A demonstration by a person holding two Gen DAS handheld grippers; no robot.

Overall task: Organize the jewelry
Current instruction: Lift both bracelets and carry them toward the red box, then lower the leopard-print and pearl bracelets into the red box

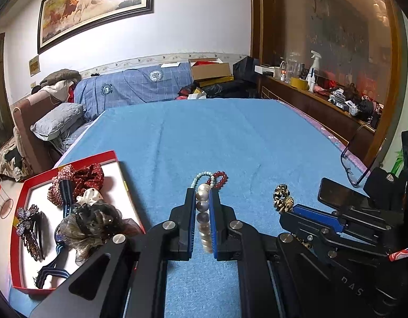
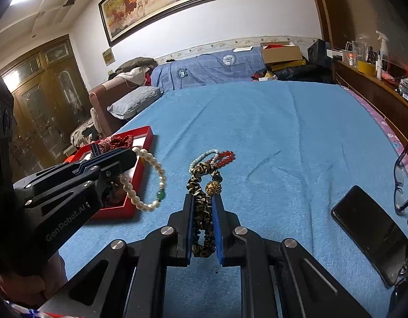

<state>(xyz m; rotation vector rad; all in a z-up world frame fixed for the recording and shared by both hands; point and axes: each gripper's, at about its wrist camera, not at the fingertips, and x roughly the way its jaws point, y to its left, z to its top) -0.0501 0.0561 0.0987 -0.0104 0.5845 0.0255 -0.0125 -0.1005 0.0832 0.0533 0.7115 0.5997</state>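
My left gripper is shut on a pearl bracelet and holds it above the blue bedspread; the bracelet hangs from it in the right wrist view. My right gripper is shut on a leopard-print scrunchie with a gold bead. A pale bead bracelet and a red bead bracelet lie on the bedspread ahead of both grippers. A red-rimmed box at the left holds several hair ties and clips.
A black phone and glasses lie on the bedspread at the right. A sofa with a grey pillow stands left of the bed. A wooden shelf with bottles runs along the right.
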